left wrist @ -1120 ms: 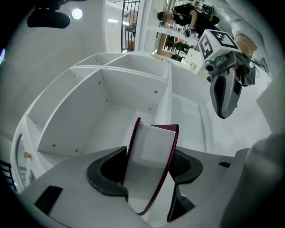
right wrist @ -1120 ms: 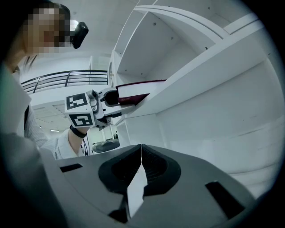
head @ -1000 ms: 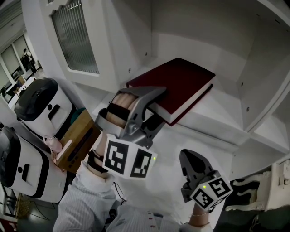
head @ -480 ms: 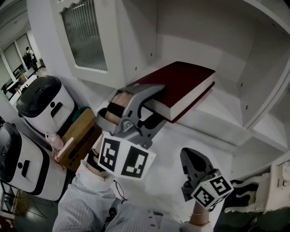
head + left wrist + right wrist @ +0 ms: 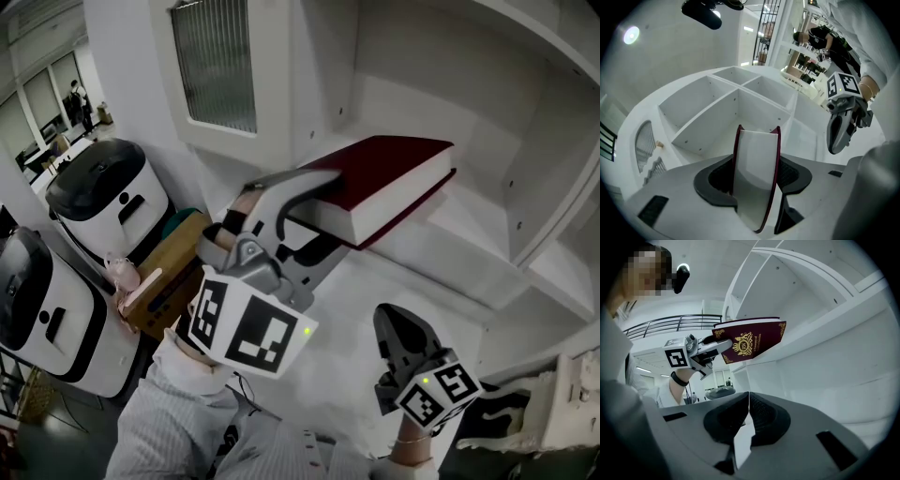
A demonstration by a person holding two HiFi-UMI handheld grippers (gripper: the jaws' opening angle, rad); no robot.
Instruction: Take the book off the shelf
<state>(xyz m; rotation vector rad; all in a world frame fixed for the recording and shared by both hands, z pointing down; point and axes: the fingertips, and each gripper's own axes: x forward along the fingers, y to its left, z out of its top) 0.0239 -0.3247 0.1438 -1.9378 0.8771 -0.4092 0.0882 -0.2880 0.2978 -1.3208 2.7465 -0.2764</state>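
A thick dark red book with white page edges sticks out of the white shelf compartment, its near end lifted and tilted. My left gripper grips that near end, one jaw above the cover and one below, and the jaws are closing on it. In the left gripper view the book fills the gap between the pads. The right gripper view shows the book's gold-printed cover held in the air by the left gripper. My right gripper hangs lower right, shut and empty.
White shelf walls and dividers enclose the book on three sides. A slatted panel hangs at upper left. Two white and black machines and a brown cardboard box stand below left. A black and white object lies at lower right.
The left gripper and the book's near end have risen, and the book now tilts clear of the shelf board. The right gripper has stayed in place.
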